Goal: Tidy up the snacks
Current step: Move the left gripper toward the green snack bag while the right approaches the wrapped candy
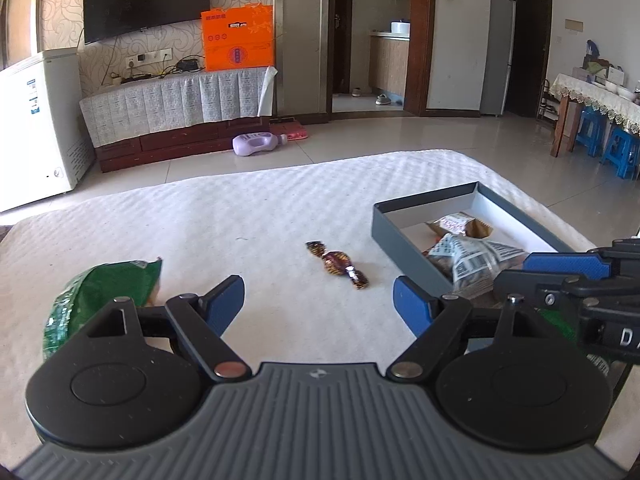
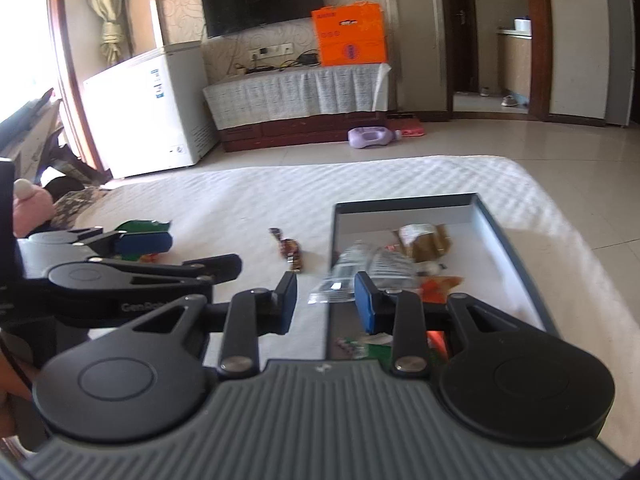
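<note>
Box (image 1: 404, 240): grey, shallow, white inside, on the white quilted cover, holding several packets.
Green bag (image 1: 96, 300): crinkled, left, outside box.
Candy (image 1: 338, 264): brown twist-wrapped, just left of box.
Left gripper (image 1: 318, 300): jaws wide, empty.
Right gripper (image 2: 326, 300): jaws parted, nothing pinched.

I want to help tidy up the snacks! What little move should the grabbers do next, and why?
Probably the left gripper should ease forward over the candy and close on it. Its jaws are open and empty, the candy lies loose on the white cloth just ahead, and other snacks are already in the box.
</note>
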`<act>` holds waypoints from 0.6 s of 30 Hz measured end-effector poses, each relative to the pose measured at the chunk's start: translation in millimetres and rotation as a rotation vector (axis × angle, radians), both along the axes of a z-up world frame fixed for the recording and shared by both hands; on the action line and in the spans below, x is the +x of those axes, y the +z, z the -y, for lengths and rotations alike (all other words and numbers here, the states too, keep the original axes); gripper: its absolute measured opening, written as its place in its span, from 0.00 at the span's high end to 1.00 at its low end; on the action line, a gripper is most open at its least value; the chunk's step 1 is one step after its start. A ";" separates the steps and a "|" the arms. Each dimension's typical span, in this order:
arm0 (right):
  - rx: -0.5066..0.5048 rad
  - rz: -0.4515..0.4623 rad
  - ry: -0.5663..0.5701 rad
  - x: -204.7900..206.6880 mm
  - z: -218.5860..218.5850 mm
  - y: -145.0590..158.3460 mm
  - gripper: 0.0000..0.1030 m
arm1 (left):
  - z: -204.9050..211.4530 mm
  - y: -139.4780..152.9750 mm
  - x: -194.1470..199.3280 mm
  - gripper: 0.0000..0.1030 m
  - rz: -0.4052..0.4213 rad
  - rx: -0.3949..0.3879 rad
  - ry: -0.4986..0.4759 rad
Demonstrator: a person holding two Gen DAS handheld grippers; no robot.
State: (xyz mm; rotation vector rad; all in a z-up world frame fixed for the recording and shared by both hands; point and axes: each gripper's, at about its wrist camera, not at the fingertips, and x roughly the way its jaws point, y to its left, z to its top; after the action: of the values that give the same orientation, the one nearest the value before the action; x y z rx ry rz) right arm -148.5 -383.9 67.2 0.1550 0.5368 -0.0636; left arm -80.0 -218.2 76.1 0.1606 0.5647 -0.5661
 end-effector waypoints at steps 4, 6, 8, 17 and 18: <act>-0.007 -0.008 0.046 10.0 -20.6 -2.3 0.67 | -16.2 -0.8 3.1 0.16 0.003 0.010 0.018; -0.009 -0.014 0.061 14.3 -27.9 -4.5 0.67 | -24.5 -1.4 4.5 0.14 0.004 0.015 0.028; -0.012 -0.020 0.075 18.7 -35.8 -6.2 0.67 | -32.3 -1.9 5.7 0.13 0.004 0.016 0.036; 0.003 -0.038 0.103 34.2 -55.3 -13.9 0.61 | -59.0 0.6 15.8 0.13 -0.009 0.010 0.093; -0.004 -0.040 0.102 35.4 -56.4 -14.2 0.59 | -61.9 1.7 17.4 0.12 -0.011 0.002 0.098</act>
State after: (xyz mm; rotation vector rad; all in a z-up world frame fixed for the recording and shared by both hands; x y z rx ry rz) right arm -113.1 -327.5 53.0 0.1230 0.5837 0.0316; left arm -62.5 -156.3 77.8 0.1310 0.5807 -0.4709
